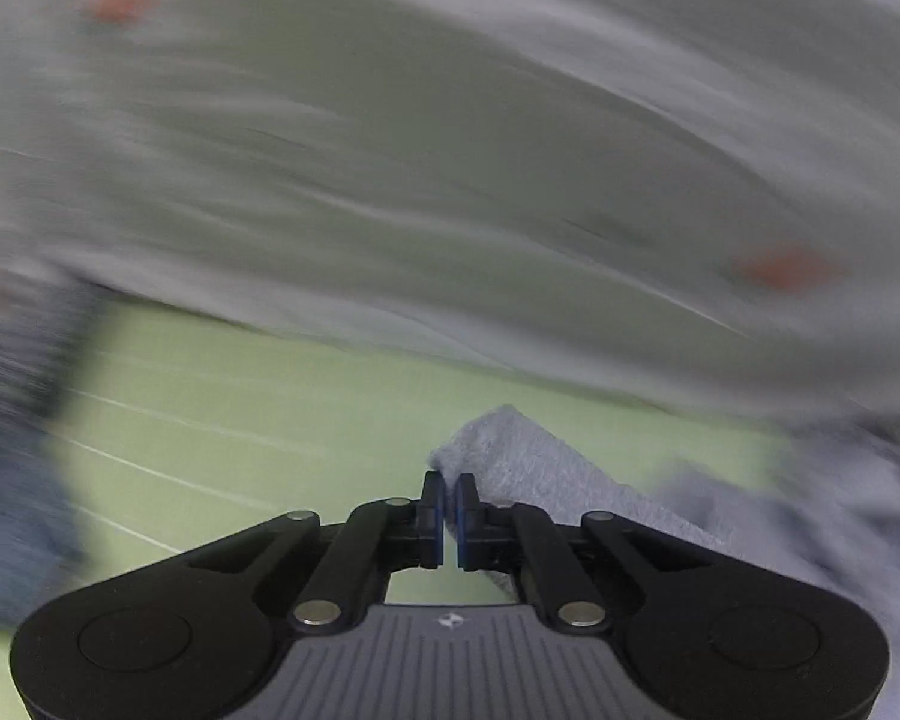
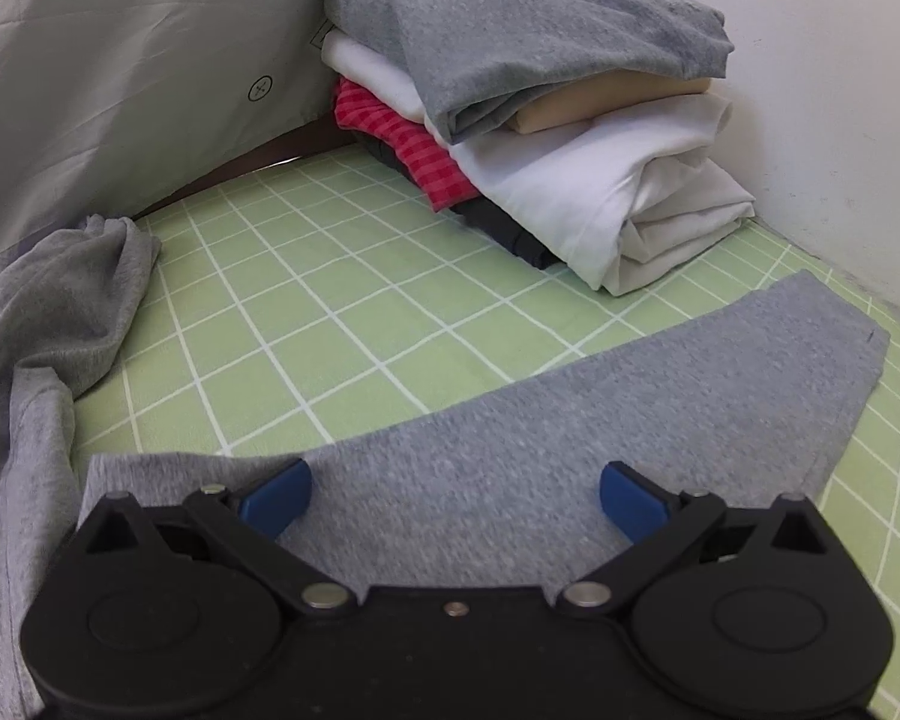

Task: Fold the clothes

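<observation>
The left hand-held gripper was clamped on a fold of the grey garment. The right hand-held gripper hovered wide open, empty, over that garment's flat part, a stack of folded clothes beyond it

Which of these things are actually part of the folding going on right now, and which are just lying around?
In use:
- grey shirt, spread on the green checked mat
- left gripper, shut on a corner of the grey shirt
- right gripper, open over the grey shirt

Just lying about:
- stack of folded clothes by the wall
- pale sheet behind the mat
</observation>
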Demonstrator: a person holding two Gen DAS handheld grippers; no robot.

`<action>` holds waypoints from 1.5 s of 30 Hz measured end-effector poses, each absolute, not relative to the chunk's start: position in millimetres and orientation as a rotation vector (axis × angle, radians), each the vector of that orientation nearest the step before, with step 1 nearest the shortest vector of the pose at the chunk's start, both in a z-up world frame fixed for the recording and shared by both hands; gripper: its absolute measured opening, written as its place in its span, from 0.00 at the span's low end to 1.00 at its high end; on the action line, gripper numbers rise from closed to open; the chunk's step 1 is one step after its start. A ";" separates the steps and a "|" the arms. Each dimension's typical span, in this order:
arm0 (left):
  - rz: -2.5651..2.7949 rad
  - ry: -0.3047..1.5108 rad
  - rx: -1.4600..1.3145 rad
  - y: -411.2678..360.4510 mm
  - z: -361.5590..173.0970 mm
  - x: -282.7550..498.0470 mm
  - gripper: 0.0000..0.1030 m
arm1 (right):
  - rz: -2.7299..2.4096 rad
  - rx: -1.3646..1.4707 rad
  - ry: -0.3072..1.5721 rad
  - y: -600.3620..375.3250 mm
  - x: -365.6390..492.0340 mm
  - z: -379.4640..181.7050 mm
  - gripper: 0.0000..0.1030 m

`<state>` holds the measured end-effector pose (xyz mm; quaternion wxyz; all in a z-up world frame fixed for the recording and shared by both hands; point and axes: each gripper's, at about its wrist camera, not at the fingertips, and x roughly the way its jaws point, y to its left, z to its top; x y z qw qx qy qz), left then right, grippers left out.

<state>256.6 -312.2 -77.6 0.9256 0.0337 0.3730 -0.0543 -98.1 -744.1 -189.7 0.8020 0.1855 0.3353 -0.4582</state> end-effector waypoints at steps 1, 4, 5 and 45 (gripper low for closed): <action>-0.016 0.762 0.062 -292.3 -77.3 265.5 0.05 | -0.982 0.402 0.725 -744.8 -97.9 -189.4 1.00; 0.261 0.748 0.041 -233.5 -76.4 291.2 0.13 | -0.988 0.417 0.745 -746.3 -96.9 -188.3 1.00; 0.272 0.767 0.028 -224.5 -76.6 291.0 0.17 | -0.998 0.431 0.757 -746.8 -96.0 -187.3 1.00; -0.106 1.178 -0.052 -193.6 -96.2 42.0 0.02 | -0.539 0.286 0.889 -652.8 -84.9 -128.8 0.43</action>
